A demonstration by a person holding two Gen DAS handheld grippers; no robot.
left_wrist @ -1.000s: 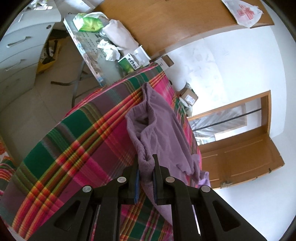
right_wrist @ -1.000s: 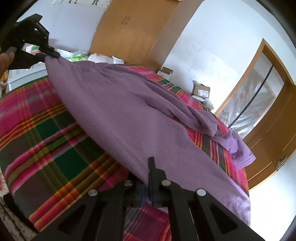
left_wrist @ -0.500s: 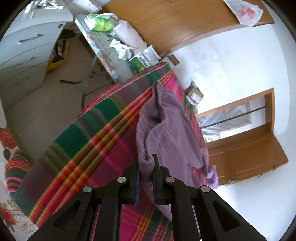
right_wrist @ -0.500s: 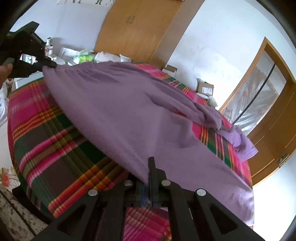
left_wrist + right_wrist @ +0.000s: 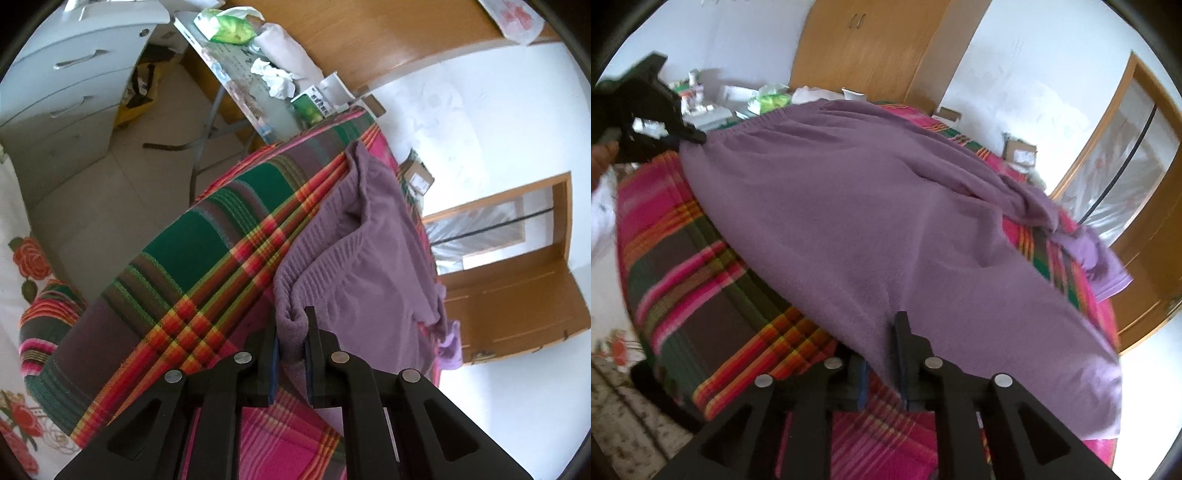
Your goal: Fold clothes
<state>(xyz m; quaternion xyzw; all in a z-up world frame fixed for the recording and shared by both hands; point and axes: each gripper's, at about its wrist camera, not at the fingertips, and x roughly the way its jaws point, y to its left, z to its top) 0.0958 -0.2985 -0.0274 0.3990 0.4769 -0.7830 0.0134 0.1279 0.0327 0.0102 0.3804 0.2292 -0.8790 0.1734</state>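
Evidently to keep it spread for folding, each hand-held gripper, left (image 5: 291, 334) and right (image 5: 881, 356), pinches an edge of the purple garment (image 5: 886, 206), which drapes across the plaid bed (image 5: 713, 280).

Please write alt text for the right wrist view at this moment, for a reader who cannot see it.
The right gripper, jaws shut, pinches an edge of a purple fleece garment spread over a pink, green and orange plaid blanket. At far left, the left gripper holds the garment's gathered waistband corner. Behind stand a wooden wardrobe and a wood-framed door.
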